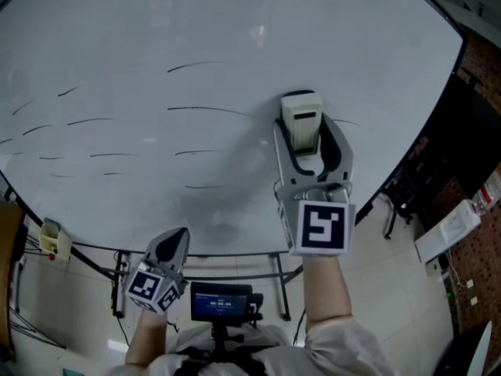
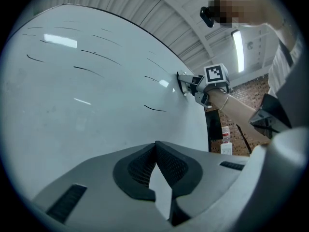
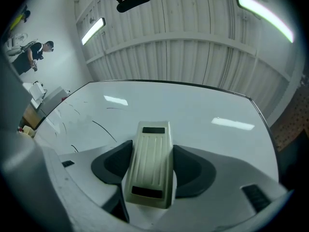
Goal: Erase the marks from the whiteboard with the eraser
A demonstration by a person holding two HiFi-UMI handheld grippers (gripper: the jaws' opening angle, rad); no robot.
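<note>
R gripper (image 1: 307,131) clamped on the cream eraser (image 1: 301,116), right of centre in head view, over the whiteboard (image 1: 117,22). In left gripper view the eraser end looks to be touching the board. Thin black marks (image 1: 205,110) run across centre & left of the board, one line ending just left of the eraser. L gripper (image 1: 174,240) at lower left, tip near the board's bottom edge, jaws pressed together w/ nothing between. Right gripper view: eraser sits lengthwise btw the jaws, ribbed back facing cam.
</note>
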